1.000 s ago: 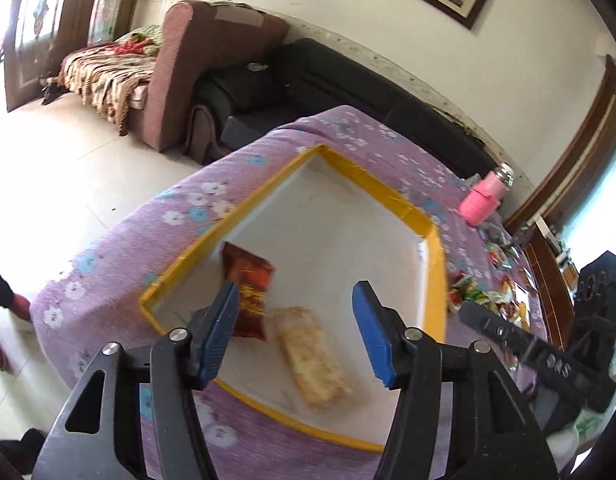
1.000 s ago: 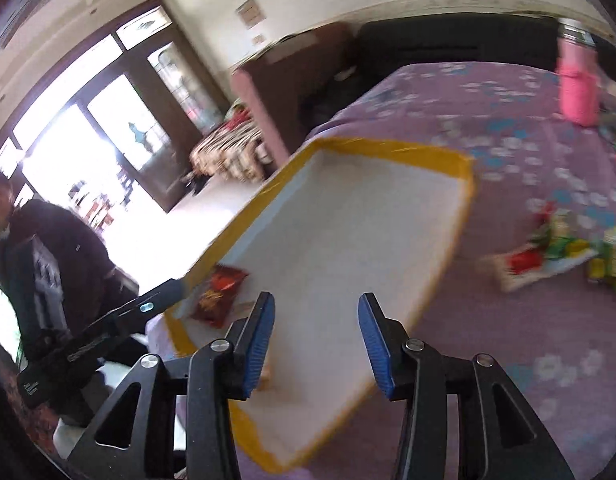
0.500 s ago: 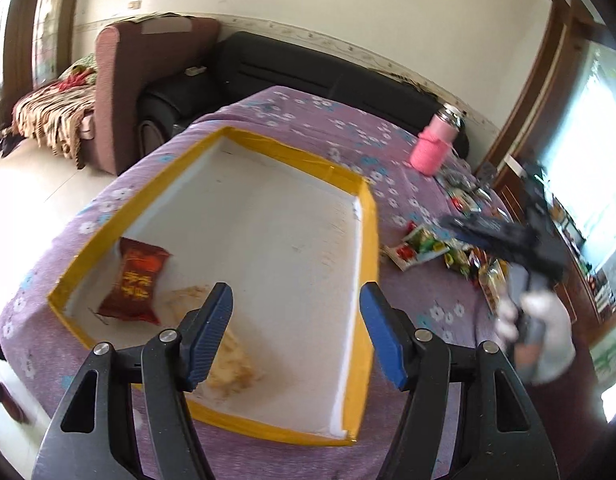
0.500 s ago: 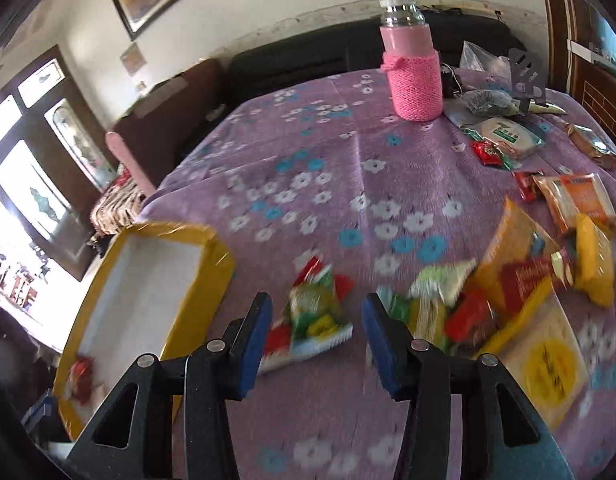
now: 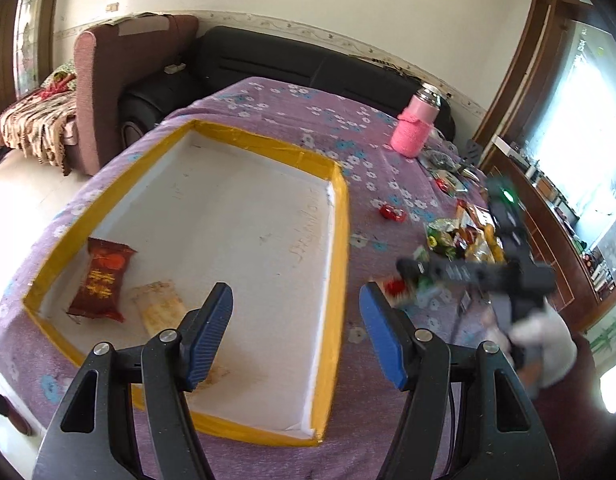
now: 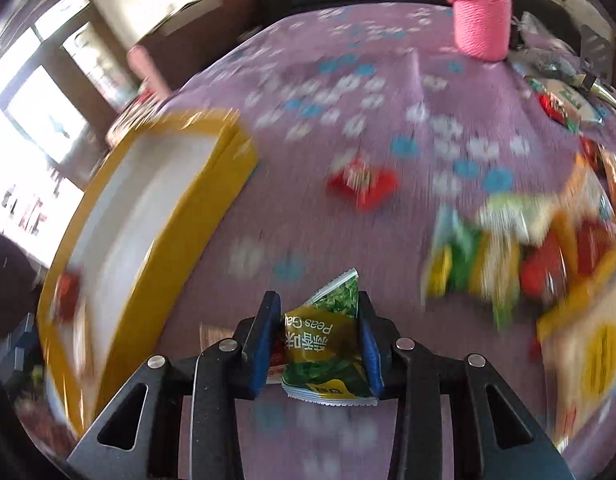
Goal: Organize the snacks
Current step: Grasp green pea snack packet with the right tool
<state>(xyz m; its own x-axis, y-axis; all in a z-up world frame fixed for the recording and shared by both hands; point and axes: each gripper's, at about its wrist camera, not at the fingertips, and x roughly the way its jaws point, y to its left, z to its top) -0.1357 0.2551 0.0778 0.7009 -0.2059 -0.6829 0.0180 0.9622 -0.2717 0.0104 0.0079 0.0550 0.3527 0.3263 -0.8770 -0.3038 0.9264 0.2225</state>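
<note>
"Peas Ga…", upside down, on the green snack packet (image 6: 328,344)

Snack pile (image 6: 520,256) motion-blurred, labels unreadable; pink bottle (image 6: 482,20) top cut off; red packet (image 6: 362,186) smeared.

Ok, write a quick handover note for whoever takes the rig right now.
Right tool: clamped on a green peas packet, jaws having just closed, beside the yellow-edged tray.
Left tool: open, empty, over the tray's near end.
Done: a dark red packet and a pale wafer pack lie in the tray.
Left: put the peas packet in, then the loose snack pile and the small red packet on the purple cloth.
</note>
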